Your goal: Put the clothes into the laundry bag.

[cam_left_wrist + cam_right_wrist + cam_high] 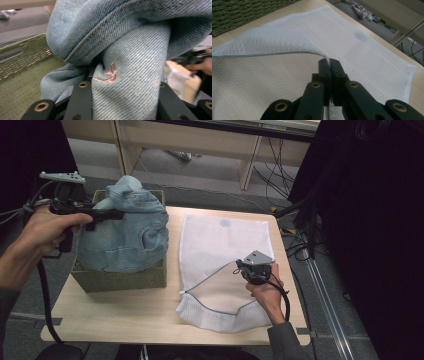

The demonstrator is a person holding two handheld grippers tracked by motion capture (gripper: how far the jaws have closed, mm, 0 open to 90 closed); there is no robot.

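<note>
A light-blue denim garment bulges up out of a green woven basket at the table's left. My left gripper reaches in level from the left and is shut on a thick fold of it. In the left gripper view the denim, with a small pink embroidered mark, is bunched between the two jaws of that gripper. A white mesh laundry bag lies flat to the right. My right gripper is shut on the grey-trimmed edge of its mouth, pinched at the tips and lifted slightly.
The basket wall stands left of the denim. The pale wooden table has bare room in front of the basket. Behind it are wooden desk legs and floor cables. A black curtain hangs at the right.
</note>
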